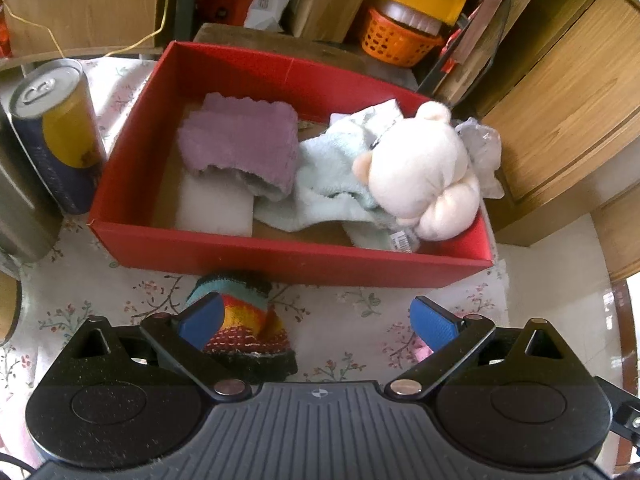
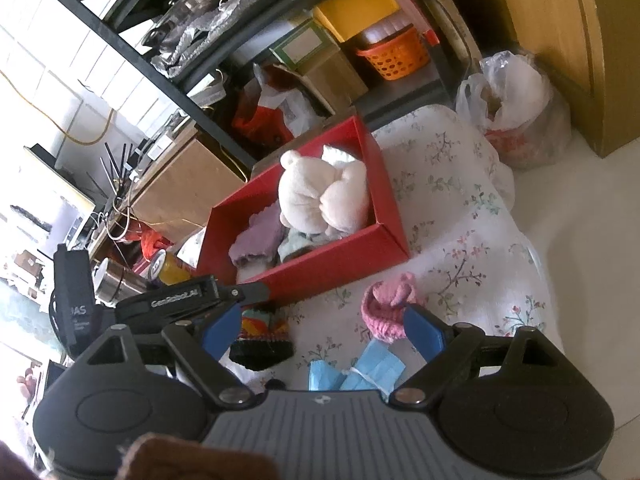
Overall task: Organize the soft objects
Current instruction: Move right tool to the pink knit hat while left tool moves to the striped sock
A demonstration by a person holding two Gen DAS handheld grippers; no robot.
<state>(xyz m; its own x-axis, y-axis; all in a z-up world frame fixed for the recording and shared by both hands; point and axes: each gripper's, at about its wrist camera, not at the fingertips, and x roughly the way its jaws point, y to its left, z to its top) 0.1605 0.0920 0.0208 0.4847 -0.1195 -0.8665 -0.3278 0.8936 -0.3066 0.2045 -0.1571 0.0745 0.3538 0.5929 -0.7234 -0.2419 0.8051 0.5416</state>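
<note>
A red box [image 1: 280, 258] on the flowered tablecloth holds a purple cloth [image 1: 240, 144], a pale blue towel [image 1: 328, 176], a white sponge [image 1: 216, 208] and a cream plush bear [image 1: 420, 172]. My left gripper [image 1: 316, 320] is open just in front of the box, with a striped knitted hat [image 1: 248, 328] beside its left finger. My right gripper [image 2: 324, 330] is open and empty above the table. A pink knitted hat [image 2: 384, 308] lies by its right finger, blue face masks [image 2: 352, 372] lie under it, and the striped hat [image 2: 262, 338] and the red box [image 2: 332, 258] show ahead.
A yellow and blue can [image 1: 56, 132] and a steel cup [image 1: 20, 200] stand left of the box. Shelves with an orange basket [image 1: 396, 40] and cardboard boxes stand behind. A wooden cabinet [image 1: 560, 100] is to the right. A plastic bag [image 2: 512, 108] sits past the table edge.
</note>
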